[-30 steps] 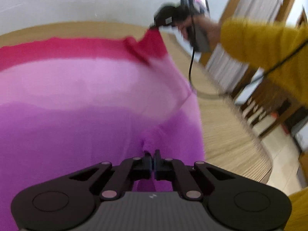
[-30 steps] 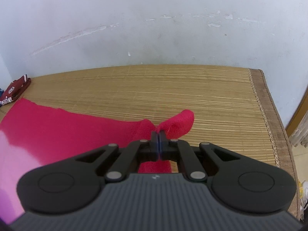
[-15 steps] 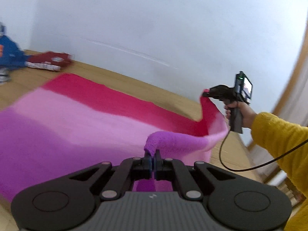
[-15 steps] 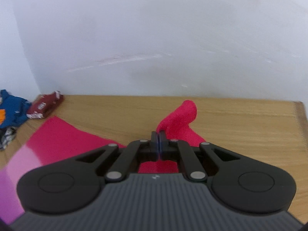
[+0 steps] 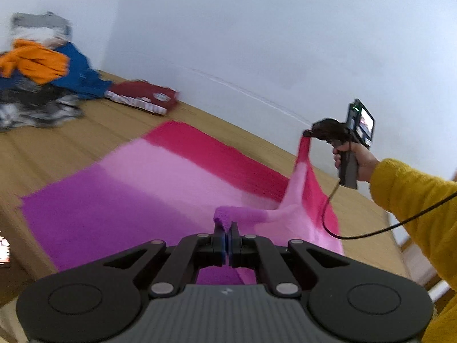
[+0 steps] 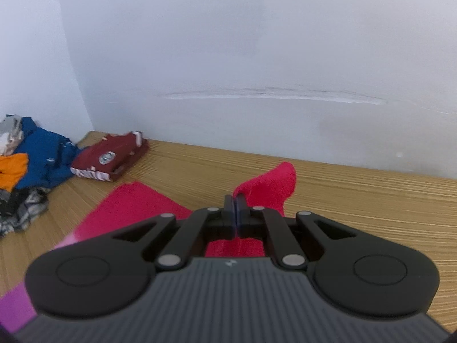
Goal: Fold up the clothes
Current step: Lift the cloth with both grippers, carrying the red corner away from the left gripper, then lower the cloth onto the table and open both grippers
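Left wrist view: your left tool (image 5: 227,230) is clenched on a purple corner of the striped cloth (image 5: 160,177), lifting that corner clear of the surface. The cloth runs in three bands, purple nearest you, pale pink in the middle, red farthest, and most of it lies flat on the woven mat (image 5: 57,143). Your right tool (image 5: 308,133) appears at the right of this view, gripped by your right hand (image 5: 354,157) in a mustard sleeve (image 5: 414,194); its jaws pinch the red corner of the same cloth, held higher than the purple one. Between the two lifted corners the near-right edge of the cloth hangs in a slack fold. A black cable (image 5: 371,228) trails from the right tool's handle.

Right wrist view: the right tool (image 6: 234,200) shows its jaws pressed together on red fabric, a flap of which stands up just beyond the fingertips. The remaining red band lies flat on the mat to the left.

Background, both views: a folded maroon garment (image 6: 110,157) rests on the mat near the white wall (image 6: 257,57). Beside it, in the corner, sits a loose pile of clothes (image 5: 40,80) in blue, orange, grey and patterned fabric. Motion blur softens the edges.
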`<state>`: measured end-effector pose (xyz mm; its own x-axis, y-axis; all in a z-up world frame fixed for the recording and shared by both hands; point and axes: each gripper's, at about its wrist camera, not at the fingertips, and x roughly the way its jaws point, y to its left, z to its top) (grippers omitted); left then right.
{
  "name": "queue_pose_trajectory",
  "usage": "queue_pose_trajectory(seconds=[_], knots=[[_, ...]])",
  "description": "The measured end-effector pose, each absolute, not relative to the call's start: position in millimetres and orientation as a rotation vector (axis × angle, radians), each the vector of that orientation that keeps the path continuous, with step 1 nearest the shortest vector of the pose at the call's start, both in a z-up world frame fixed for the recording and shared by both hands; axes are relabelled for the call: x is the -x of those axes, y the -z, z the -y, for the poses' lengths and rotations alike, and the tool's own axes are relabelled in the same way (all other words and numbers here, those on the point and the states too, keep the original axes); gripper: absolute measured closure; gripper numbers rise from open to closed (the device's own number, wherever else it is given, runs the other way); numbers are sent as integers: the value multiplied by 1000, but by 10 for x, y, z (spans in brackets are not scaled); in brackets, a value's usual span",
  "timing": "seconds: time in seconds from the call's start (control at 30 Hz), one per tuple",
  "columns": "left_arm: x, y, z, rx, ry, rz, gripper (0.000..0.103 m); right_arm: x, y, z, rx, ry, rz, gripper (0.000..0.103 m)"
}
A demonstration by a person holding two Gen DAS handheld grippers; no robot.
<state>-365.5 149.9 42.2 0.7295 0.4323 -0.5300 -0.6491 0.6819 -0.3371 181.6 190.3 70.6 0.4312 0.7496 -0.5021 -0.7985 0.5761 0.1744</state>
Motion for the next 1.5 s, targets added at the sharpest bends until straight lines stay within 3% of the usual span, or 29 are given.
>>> queue_pose_trajectory(seconds=[0.4, 0.87, 1.5], knots=[[4288, -367, -2389, 589, -843, -421, 101, -1339, -508, -3518, 184, -1071, -558, 98], [4810, 266, -3930, 685, -859, -536, 101, -731, -55, -5124, 269, -1044, -568, 98], [4677, 816, -4694, 632, -859, -765, 100, -574, 677, -6229, 364, -1008, -621, 98]])
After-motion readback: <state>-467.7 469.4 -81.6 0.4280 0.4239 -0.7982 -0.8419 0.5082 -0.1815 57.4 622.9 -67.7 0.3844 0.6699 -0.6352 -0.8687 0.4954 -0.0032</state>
